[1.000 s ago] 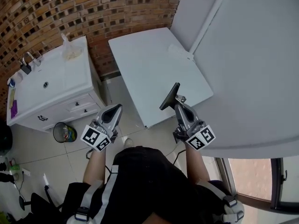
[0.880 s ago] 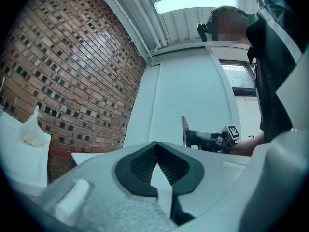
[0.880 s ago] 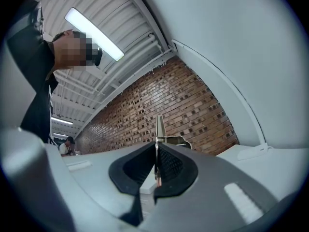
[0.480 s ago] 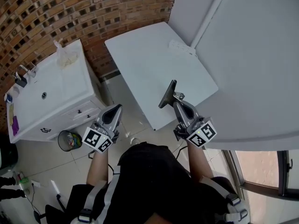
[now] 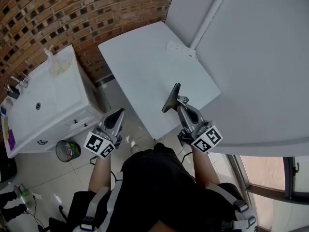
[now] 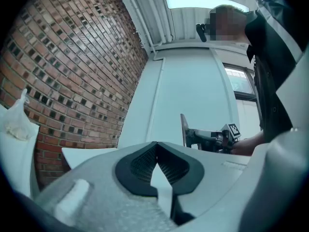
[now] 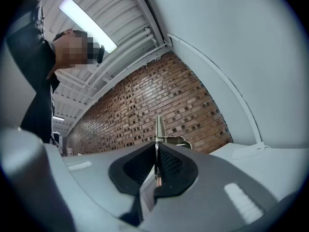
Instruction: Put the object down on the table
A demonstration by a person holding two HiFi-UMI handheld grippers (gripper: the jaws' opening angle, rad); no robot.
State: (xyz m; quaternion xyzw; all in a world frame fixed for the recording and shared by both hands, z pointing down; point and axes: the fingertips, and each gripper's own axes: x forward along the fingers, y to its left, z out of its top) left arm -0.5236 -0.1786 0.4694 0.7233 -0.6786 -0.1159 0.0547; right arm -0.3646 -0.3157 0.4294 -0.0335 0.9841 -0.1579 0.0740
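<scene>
In the head view my right gripper (image 5: 179,102) is shut on a thin dark flat plate (image 5: 170,97). The plate stands on edge, tilted, above the near edge of the white table (image 5: 140,62). Seen from the right gripper view, the plate (image 7: 158,129) is a narrow sliver clamped between the pads of that gripper (image 7: 156,164). My left gripper (image 5: 117,115) hangs over the floor left of the table, shut with nothing in it. The left gripper view shows its pads (image 6: 141,164) meeting, and beyond them the plate (image 6: 184,129) in the right gripper (image 6: 195,137).
A white power strip (image 5: 181,49) lies at the table's far right corner by the white wall. Left of the table stands a white sink cabinet (image 5: 48,100) with a plastic bag (image 5: 58,62) on it. A waste bin (image 5: 67,150) sits on the tiled floor. A brick wall (image 5: 72,13) is behind.
The table and cabinet have slid left and down in the head view. The right gripper, still holding the plate, now reaches slightly farther over the table's near edge. The left gripper has barely moved.
</scene>
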